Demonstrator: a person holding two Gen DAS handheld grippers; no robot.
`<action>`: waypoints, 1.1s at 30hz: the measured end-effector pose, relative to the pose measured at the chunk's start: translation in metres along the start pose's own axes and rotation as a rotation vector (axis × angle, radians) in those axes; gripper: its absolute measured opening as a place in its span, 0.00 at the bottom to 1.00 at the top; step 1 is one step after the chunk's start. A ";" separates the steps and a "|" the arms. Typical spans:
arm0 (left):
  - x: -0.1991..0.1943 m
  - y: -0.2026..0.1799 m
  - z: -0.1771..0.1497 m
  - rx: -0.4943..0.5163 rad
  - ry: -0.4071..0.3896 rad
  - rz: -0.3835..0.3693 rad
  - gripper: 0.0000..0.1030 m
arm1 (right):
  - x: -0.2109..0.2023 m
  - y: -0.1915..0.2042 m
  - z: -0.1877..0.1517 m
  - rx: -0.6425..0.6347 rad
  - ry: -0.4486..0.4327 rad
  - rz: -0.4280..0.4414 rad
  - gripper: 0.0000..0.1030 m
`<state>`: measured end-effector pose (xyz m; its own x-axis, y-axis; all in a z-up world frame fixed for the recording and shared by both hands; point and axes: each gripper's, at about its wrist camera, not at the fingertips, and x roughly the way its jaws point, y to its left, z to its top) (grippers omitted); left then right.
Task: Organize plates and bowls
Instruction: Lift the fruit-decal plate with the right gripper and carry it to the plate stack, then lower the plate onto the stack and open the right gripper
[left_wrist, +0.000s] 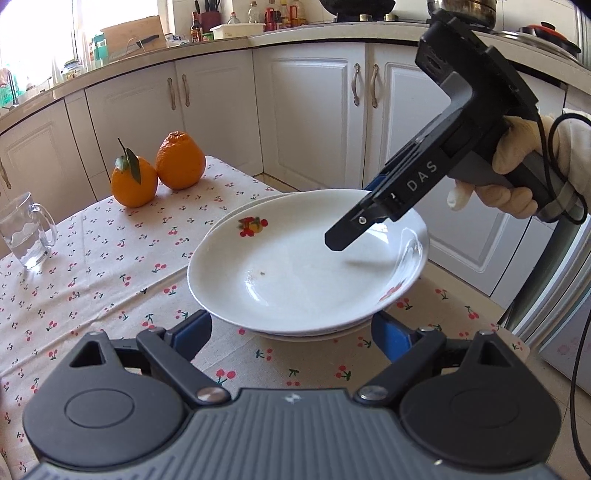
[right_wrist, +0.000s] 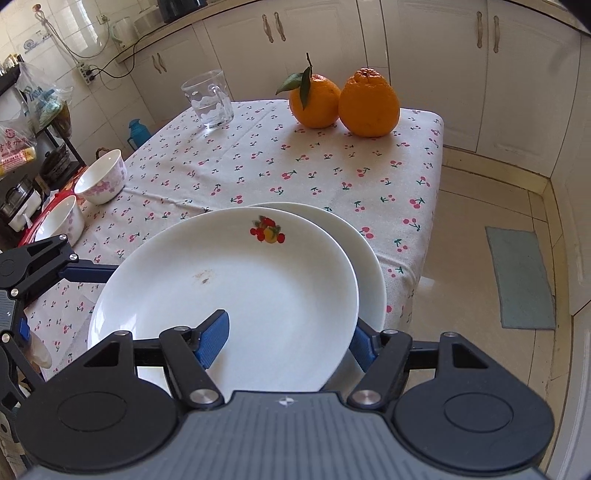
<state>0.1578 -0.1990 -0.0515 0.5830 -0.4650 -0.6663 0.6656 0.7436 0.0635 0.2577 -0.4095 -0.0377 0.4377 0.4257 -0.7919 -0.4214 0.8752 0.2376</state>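
Note:
A white plate with a fruit print (left_wrist: 295, 273) (right_wrist: 236, 288) lies on top of a second white plate (left_wrist: 306, 334) (right_wrist: 365, 266) at the table's near corner. My right gripper (right_wrist: 288, 341) has one blue pad inside the top plate and the other outside its rim, with a wide gap between the pads; it also shows in the left wrist view (left_wrist: 354, 221). My left gripper (left_wrist: 291, 332) is open, its blue pads on either side of the plates' near edge. Two white bowls with pink flowers (right_wrist: 101, 177) (right_wrist: 61, 221) stand at the table's left side.
Two oranges (left_wrist: 159, 170) (right_wrist: 343, 99) and a glass mug (left_wrist: 26, 230) (right_wrist: 208, 99) stand on the cherry-print tablecloth (right_wrist: 258, 162). White kitchen cabinets (left_wrist: 306, 110) are behind. A floor mat (right_wrist: 521, 277) lies right of the table.

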 end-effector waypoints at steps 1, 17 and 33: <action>0.000 0.000 0.001 0.000 -0.002 -0.003 0.90 | -0.002 0.000 -0.002 0.001 -0.002 -0.002 0.73; -0.005 0.000 0.001 0.008 -0.028 -0.024 0.90 | -0.024 0.016 -0.017 -0.002 -0.008 -0.073 0.74; -0.024 0.003 -0.008 0.003 -0.051 -0.025 0.90 | -0.025 0.032 -0.028 0.001 0.019 -0.136 0.77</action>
<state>0.1422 -0.1815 -0.0410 0.5894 -0.5072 -0.6287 0.6816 0.7300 0.0501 0.2111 -0.3988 -0.0261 0.4754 0.2985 -0.8276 -0.3581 0.9249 0.1279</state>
